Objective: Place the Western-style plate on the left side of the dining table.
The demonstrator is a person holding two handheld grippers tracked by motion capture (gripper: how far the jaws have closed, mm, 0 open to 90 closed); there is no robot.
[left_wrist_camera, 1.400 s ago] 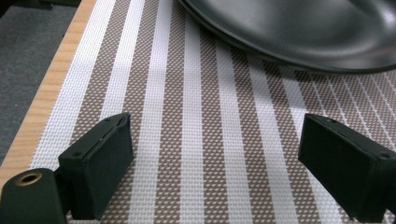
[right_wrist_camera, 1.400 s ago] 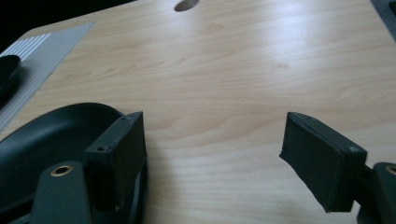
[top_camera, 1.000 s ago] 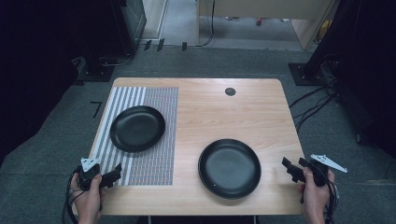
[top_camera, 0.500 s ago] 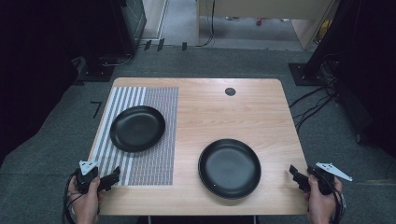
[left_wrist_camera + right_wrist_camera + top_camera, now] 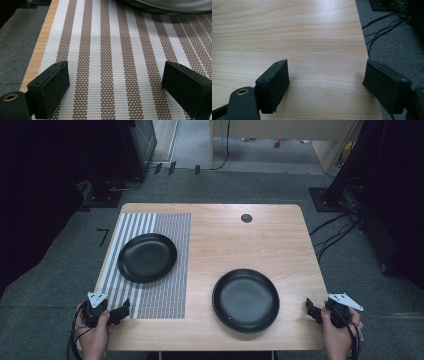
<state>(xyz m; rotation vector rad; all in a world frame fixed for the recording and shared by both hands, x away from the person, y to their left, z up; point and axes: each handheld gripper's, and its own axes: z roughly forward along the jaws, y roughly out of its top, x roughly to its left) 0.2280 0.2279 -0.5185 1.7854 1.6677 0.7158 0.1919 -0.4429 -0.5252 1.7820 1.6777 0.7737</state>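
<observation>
Two black plates lie on the wooden table (image 5: 225, 235). One plate (image 5: 147, 257) rests on a striped placemat (image 5: 165, 227) at the left; its rim (image 5: 170, 6) shows at the top of the left gripper view. The other plate (image 5: 246, 300) sits on bare wood near the front right. My left gripper (image 5: 121, 311) hovers open over the mat's front left corner (image 5: 115, 82), nothing between its jaws. My right gripper (image 5: 310, 310) is open at the table's front right edge (image 5: 325, 82), right of the second plate and apart from it.
A small dark round grommet (image 5: 246, 218) is set in the table near the far edge. Grey carpet surrounds the table, with cables (image 5: 335, 227) on the floor at the right and dark equipment stands behind.
The right gripper has drawn back toward the front right table edge and lowered. The left gripper has stayed at the mat's front left corner. Both plates are unmoved.
</observation>
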